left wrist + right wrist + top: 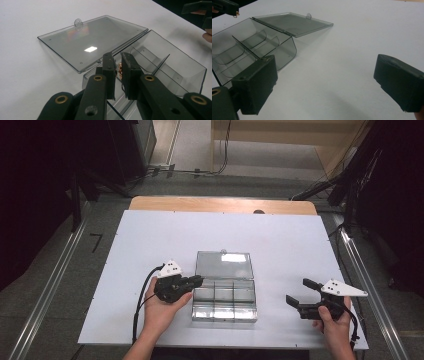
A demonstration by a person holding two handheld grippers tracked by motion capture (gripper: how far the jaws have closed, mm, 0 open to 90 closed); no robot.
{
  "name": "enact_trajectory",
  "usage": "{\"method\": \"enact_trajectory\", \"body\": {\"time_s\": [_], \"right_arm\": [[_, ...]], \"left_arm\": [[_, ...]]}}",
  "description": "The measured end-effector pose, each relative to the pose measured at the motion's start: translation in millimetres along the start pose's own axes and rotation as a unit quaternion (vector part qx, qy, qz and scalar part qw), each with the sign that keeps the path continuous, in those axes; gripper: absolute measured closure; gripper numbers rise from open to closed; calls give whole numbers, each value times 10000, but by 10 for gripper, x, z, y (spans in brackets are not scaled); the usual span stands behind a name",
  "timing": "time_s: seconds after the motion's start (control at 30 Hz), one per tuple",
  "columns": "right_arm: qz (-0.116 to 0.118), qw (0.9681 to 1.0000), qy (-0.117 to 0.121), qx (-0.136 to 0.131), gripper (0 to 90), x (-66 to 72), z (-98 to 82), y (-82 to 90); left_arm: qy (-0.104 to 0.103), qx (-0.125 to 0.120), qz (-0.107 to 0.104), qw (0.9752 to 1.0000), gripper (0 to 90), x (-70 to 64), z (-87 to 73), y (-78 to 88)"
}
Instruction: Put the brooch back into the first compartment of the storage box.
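Note:
A clear plastic box [225, 316] with several divided compartments lies at the table's front middle. Its lid [223, 265] is folded flat behind it. My left gripper [199, 280] hangs over the box's left end, shut on a small copper-coloured piece [120, 71] pinched between its pads. In the left gripper view the jaws [119, 58] stand above the near compartment of the box [185, 72], in front of the lid [92, 40]. My right gripper [297, 290] rests to the right of the box, open and holding nothing. Its view [327, 82] shows the box [284, 50] and the left gripper [227, 7].
The white table top [280, 240] has bare room behind and to both sides of the box. A wooden strip [220, 204] runs along the far edge. Cables and dark stands sit on the floor beyond.

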State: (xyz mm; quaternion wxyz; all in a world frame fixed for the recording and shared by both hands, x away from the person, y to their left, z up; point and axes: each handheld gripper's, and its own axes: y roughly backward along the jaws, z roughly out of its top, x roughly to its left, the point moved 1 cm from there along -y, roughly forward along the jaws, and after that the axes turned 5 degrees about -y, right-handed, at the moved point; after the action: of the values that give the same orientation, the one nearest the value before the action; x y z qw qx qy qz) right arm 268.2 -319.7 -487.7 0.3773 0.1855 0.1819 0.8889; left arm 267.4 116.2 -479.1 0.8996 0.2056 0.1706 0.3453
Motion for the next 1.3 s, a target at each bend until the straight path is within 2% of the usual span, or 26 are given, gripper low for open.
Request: {"method": "enact_trajectory", "body": {"time_s": [0.6, 1.3], "right_arm": [[-17, 10000, 17, 25, 35, -5, -3, 0], [-38, 9999, 14, 96, 35, 1, -12, -29]], "left_arm": [[26, 53, -102, 9999, 821, -7, -29, -95], [9, 282, -175, 9994, 820, -37, -86, -218]]}}
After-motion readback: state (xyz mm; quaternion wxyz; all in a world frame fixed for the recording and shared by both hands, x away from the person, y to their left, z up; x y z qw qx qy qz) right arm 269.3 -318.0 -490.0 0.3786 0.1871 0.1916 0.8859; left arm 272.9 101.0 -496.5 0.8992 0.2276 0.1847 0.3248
